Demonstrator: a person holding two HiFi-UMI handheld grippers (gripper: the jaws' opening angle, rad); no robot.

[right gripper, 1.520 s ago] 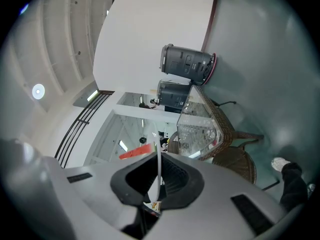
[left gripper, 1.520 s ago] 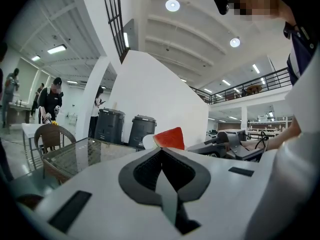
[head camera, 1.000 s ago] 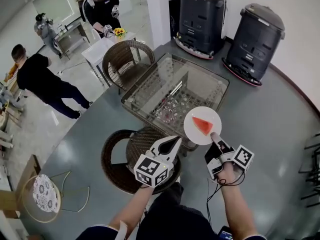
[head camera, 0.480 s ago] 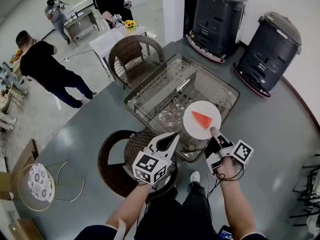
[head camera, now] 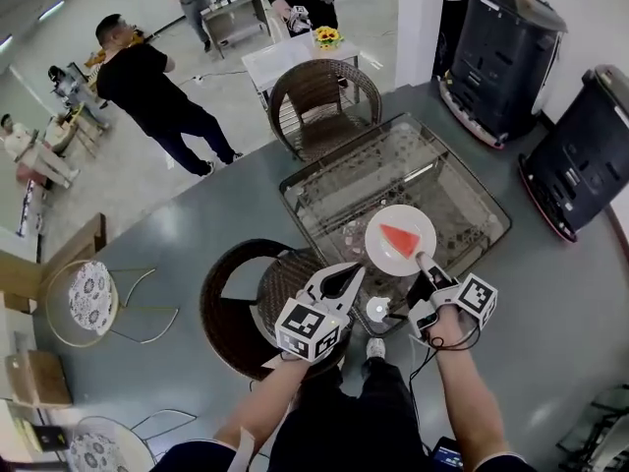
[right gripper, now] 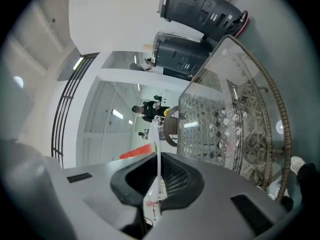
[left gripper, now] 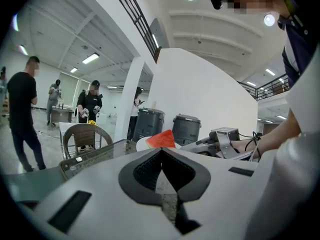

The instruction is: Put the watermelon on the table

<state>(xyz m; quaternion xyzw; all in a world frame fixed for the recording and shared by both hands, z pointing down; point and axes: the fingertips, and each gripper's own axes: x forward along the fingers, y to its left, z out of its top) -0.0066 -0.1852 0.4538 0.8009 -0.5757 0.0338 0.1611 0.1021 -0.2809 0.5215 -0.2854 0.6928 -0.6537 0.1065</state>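
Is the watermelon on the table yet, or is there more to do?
Nearly. Done: the right gripper is shut on the rim of the white plate carrying the watermelon slice. In hand: the plate hangs over the glass table, apparently not set down. Left: lower it and let go. The left gripper is shut and empty.

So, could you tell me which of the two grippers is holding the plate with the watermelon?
The right gripper: its jaws pinch the near rim of the white plate bearing the watermelon slice. The left gripper, jaws together, holds nothing.
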